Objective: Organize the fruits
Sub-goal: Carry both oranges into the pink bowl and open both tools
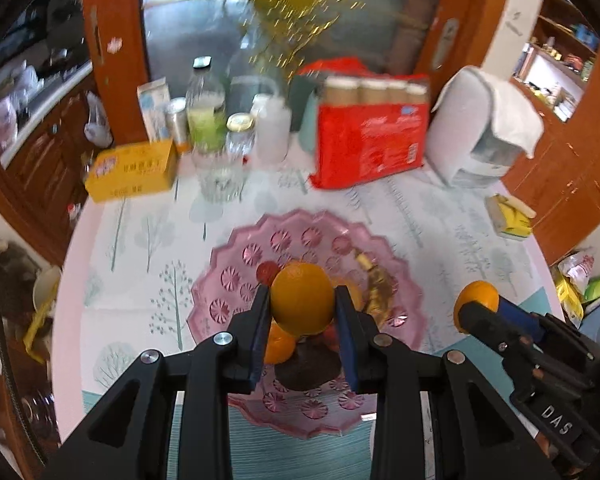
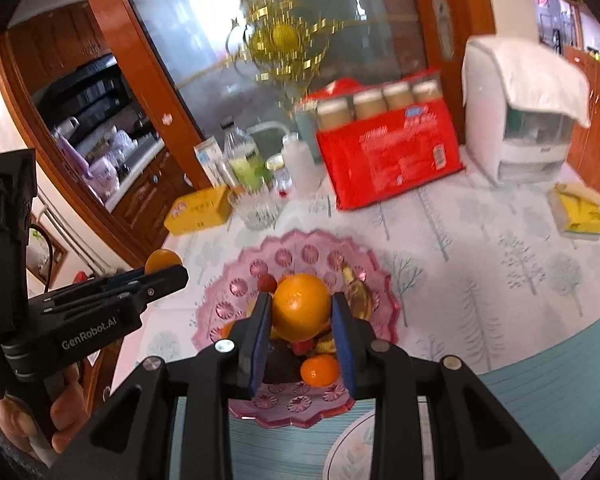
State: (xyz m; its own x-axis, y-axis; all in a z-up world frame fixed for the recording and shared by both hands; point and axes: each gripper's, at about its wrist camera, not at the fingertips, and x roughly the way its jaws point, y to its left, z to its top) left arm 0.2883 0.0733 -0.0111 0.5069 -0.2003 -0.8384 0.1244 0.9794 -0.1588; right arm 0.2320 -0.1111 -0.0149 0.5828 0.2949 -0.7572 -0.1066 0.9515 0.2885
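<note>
Yellow box (image 1: 132,170): at the far left of the table, lying flat, beside the bottles.
Bottles and jars (image 1: 206,116): a group behind a clear glass (image 1: 220,178), at the back of the table.
Left gripper (image 1: 302,312): its jaws are closed narrow on a big orange (image 1: 302,298), which is squeezed between the two blue pads (image 1: 260,340) above the plate.
Pink plate (image 1: 236,276): scalloped glass, in the middle of the tablecloth (image 1: 140,248); it holds another orange (image 1: 278,346), small red fruits and a dark fruit under the gripper.
Red package (image 1: 370,140): standing behind the plate, with brown-capped cups on top.
Right gripper (image 2: 300,314): its jaws also grip an orange fruit (image 2: 300,306), held over the same plate (image 2: 308,248); a smaller orange (image 2: 319,370) lies on the plate below.
White appliance (image 2: 520,120): at the back right, with a cloth over it.
Yellow packet (image 2: 580,212): near the right edge of the table.
</note>
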